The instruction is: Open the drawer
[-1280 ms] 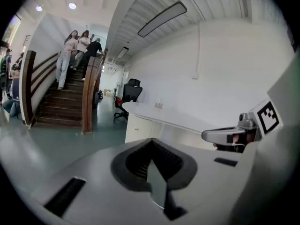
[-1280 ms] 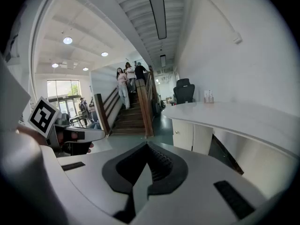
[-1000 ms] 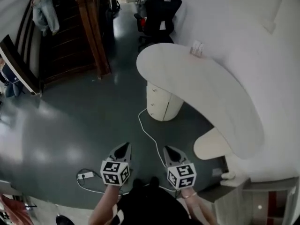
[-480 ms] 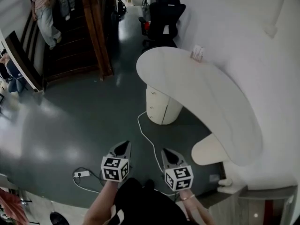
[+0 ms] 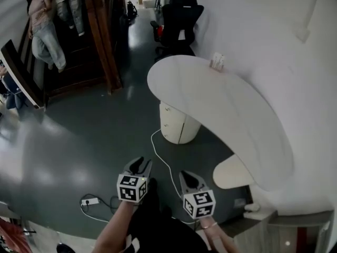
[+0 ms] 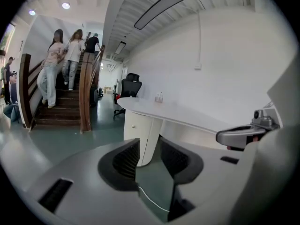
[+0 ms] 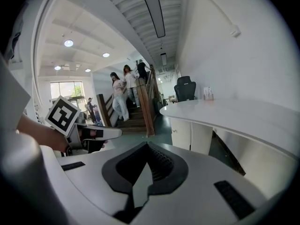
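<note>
A rounded white drawer pedestal (image 5: 176,125) stands under the curved white desk (image 5: 226,115), ahead of both grippers and out of their reach. My left gripper (image 5: 138,165) is held above the floor with its jaws opening. In the left gripper view the gripper (image 6: 149,145) has nothing between its pads, and the pedestal (image 6: 140,135) with its small knob (image 6: 133,126) shows beyond them. My right gripper (image 5: 188,177) hangs beside it, empty. Its jaws (image 7: 149,147) meet at the tips, with the pedestal (image 7: 190,135) off to the right.
A white cable (image 5: 162,154) runs over the dark floor from the pedestal toward me, and a power strip (image 5: 89,201) lies lower left. Wooden stairs (image 5: 79,51) with people on them rise at the back left. A black office chair (image 5: 176,20) stands behind the desk.
Both grippers have moved forward toward the pedestal, the left one more. The left jaws, shut before, now stand apart. The people on the stairs have come lower.
</note>
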`<state>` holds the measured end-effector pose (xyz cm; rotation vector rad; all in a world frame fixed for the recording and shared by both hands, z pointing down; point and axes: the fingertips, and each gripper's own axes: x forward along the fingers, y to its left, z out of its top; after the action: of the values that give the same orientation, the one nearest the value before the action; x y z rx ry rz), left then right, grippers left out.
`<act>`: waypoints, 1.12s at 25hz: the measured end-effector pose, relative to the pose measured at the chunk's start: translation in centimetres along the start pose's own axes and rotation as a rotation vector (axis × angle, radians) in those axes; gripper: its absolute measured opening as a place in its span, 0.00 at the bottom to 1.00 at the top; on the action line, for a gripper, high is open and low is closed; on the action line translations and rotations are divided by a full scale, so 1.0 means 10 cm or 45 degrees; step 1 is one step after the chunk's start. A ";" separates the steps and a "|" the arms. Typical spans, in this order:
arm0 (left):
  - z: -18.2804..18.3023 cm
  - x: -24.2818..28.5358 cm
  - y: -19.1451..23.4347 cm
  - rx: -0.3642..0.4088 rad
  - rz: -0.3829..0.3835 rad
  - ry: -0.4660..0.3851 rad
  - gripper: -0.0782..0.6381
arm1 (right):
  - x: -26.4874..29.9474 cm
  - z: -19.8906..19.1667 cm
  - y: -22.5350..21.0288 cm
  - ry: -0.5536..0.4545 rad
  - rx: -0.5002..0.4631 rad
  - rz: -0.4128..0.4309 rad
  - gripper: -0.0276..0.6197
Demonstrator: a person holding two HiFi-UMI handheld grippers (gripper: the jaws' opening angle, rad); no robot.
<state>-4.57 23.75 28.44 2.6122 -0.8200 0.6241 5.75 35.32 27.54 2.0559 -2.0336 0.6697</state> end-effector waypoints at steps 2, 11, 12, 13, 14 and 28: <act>0.04 0.14 0.08 -0.003 -0.005 0.008 0.29 | 0.12 0.01 -0.06 0.005 0.008 -0.008 0.05; 0.33 0.92 0.67 -0.028 -0.051 0.062 0.36 | 0.95 0.41 -0.28 0.048 0.033 -0.064 0.05; 0.37 1.02 0.73 -0.029 -0.059 0.069 0.36 | 1.06 0.47 -0.31 0.058 0.037 -0.069 0.05; 0.41 1.13 0.79 -0.030 -0.068 0.079 0.36 | 1.18 0.52 -0.34 0.068 0.040 -0.076 0.05; 0.43 1.23 0.84 -0.030 -0.079 0.091 0.36 | 1.29 0.56 -0.36 0.080 0.045 -0.083 0.05; 0.02 2.63 1.31 0.041 -0.148 0.297 0.39 | 2.42 0.44 -0.77 0.251 0.114 -0.097 0.05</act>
<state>7.04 1.46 43.75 2.5307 -0.5869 0.8935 13.34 12.03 35.43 2.0132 -1.8387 0.9242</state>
